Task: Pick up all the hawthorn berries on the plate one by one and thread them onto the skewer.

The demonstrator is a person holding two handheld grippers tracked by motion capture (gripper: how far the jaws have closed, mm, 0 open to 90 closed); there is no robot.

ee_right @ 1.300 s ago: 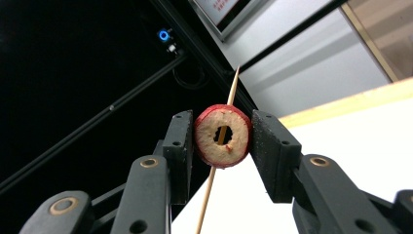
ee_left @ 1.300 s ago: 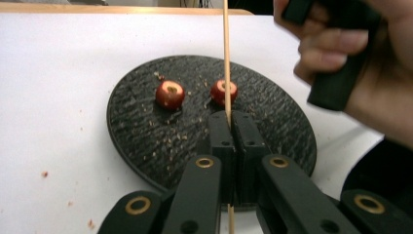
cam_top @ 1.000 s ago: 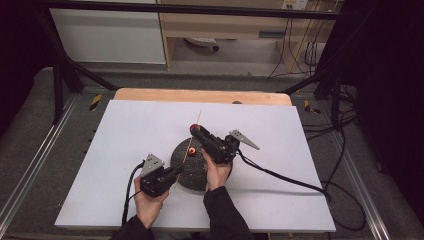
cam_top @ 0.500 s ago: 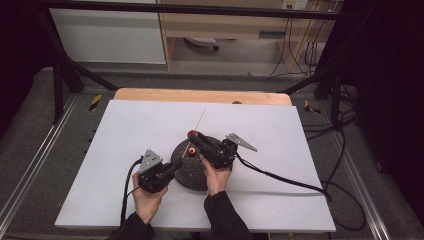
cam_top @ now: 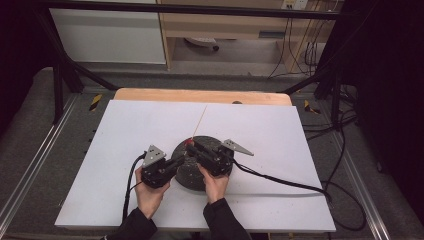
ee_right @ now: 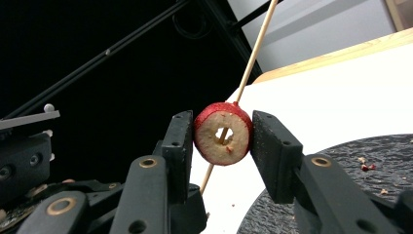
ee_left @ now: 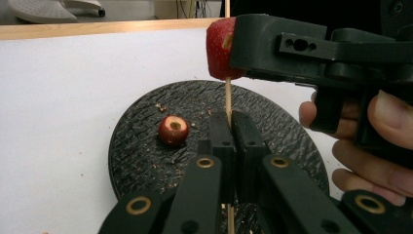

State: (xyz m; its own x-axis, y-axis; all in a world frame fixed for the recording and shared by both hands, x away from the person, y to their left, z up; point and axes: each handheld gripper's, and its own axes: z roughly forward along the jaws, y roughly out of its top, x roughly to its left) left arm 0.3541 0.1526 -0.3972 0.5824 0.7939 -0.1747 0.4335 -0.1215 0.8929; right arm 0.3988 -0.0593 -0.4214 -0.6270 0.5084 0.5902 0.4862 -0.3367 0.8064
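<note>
My left gripper (ee_left: 232,122) is shut on the lower part of a thin wooden skewer (ee_left: 227,100), holding it upright over a black round plate (ee_left: 141,146). A cored red fruit (ee_right: 209,141) is threaded on the skewer (ee_right: 255,48) and sits between the pads of my right gripper (ee_right: 222,134), which touch it on both sides. These jaws have just been opening slightly. A second cored red fruit (ee_left: 173,130) lies on the plate among crumbs. In the high view, both grippers meet over the plate (cam_top: 187,172), with the fruit (cam_top: 188,143) at the skewer's (cam_top: 201,117) base.
The plate rests on a white sheet (cam_top: 125,140) covering a wooden table (cam_top: 200,96). Black cables (cam_top: 280,180) trail right and left from the grippers. Dark frame bars and floor surround the table. A hand (ee_left: 370,146) grips the right gripper close beside my left jaws.
The right gripper has moved the fruit a little down the skewer, toward the left gripper and the plate. The left gripper has stayed put.
</note>
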